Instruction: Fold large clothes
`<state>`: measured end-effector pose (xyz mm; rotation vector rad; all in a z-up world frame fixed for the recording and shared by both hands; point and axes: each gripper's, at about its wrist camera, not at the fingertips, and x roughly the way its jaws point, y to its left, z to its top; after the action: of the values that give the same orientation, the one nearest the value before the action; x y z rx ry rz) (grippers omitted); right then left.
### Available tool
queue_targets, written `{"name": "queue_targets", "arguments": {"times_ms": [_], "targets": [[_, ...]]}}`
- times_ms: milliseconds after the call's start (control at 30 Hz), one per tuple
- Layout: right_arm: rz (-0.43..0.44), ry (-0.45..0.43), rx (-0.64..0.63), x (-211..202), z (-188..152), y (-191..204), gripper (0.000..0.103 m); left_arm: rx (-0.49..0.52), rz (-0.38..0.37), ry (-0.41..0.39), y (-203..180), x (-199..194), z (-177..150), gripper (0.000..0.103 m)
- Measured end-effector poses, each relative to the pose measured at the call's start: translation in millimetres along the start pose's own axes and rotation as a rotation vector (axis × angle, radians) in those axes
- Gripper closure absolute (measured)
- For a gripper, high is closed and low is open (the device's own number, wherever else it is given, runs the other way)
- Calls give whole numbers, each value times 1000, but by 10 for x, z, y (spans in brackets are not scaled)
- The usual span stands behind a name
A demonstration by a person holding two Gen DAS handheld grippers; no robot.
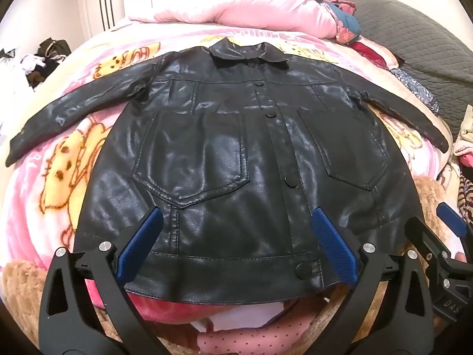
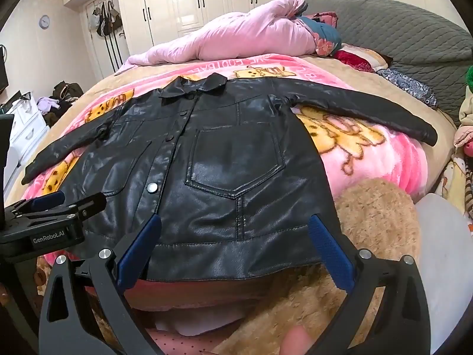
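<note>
A black leather jacket [image 1: 224, 148] lies flat, front up and buttoned, on a pink cartoon blanket [image 1: 59, 165], with both sleeves spread out sideways. It also shows in the right wrist view [image 2: 236, 159]. My left gripper [image 1: 236, 216] is open and empty, hovering over the jacket's lower hem, left of the button row. My right gripper [image 2: 235, 222] is open and empty over the hem's right part; it also shows at the right edge of the left wrist view [image 1: 443, 222]. The left gripper appears at the left of the right wrist view [image 2: 59, 204].
A bunched pink quilt [image 2: 236, 35] lies at the bed's far end, next to a grey padded headboard [image 2: 399, 29]. A tan plush toy [image 2: 375, 216] sits by the jacket's right hem. Loose clothes lie at the right edge [image 1: 467, 136]. White wardrobes [image 2: 177, 0] stand behind.
</note>
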<state>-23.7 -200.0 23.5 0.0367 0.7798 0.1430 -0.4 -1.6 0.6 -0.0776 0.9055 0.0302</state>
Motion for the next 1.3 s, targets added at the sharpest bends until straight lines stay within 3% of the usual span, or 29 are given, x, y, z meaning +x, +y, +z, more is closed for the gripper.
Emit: {"name": "queue_targets", "arguments": {"times_ms": [1300], "targets": [[3, -17, -17, -25, -35, 48, 4, 1, 4, -24, -23, -98, 2, 9]]}}
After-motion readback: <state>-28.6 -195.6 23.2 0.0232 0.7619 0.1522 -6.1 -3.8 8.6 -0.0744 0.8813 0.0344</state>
